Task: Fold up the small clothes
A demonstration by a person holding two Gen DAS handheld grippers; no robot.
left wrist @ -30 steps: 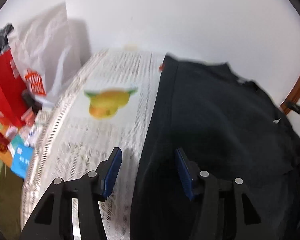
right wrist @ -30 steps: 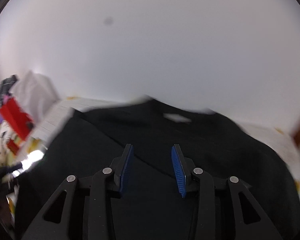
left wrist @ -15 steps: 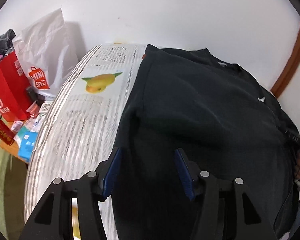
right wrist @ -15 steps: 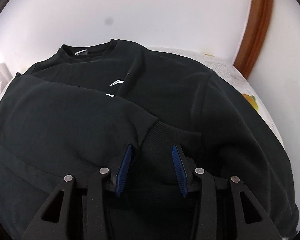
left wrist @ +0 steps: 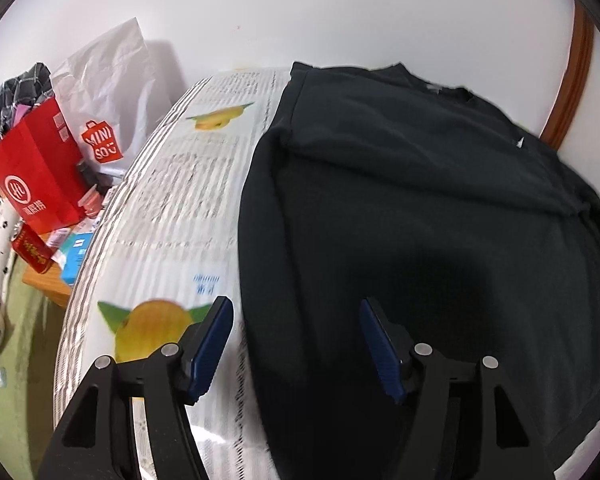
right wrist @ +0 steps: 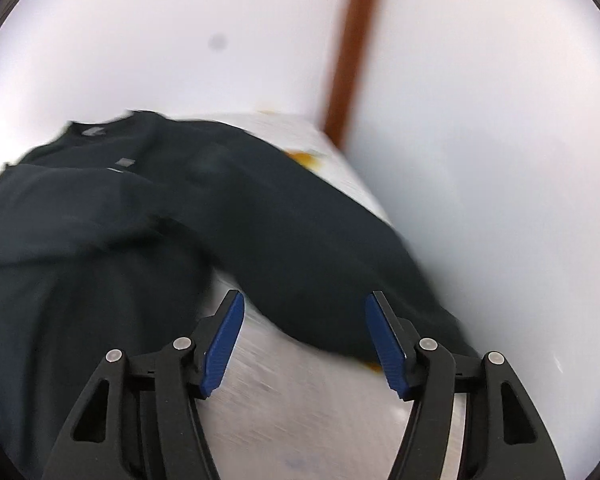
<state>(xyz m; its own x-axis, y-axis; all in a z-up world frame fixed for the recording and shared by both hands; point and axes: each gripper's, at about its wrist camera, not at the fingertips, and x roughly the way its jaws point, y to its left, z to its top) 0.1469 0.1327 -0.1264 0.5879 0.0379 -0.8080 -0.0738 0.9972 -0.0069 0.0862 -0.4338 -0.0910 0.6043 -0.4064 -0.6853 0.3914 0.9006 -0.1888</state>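
A black sweatshirt lies spread on a table covered with printed paper, its collar toward the far wall. One sleeve is folded across the chest. My left gripper hovers over the shirt's near left edge, its jaws opening with nothing pinched between the blue pads. In the right wrist view the other sleeve trails over the table's right side. My right gripper hangs above that sleeve's lower part, jaws opening, with the fabric below them and no grip on it.
Left of the table stand a red paper bag, a white shopping bag and small boxes on a wooden stand. A white wall is close behind, with a brown wooden frame at the right corner.
The right gripper let go of the ribbed cuff, opened wider and swung right to the trailing sleeve. The left gripper slid back along the shirt's left edge and opened a little.
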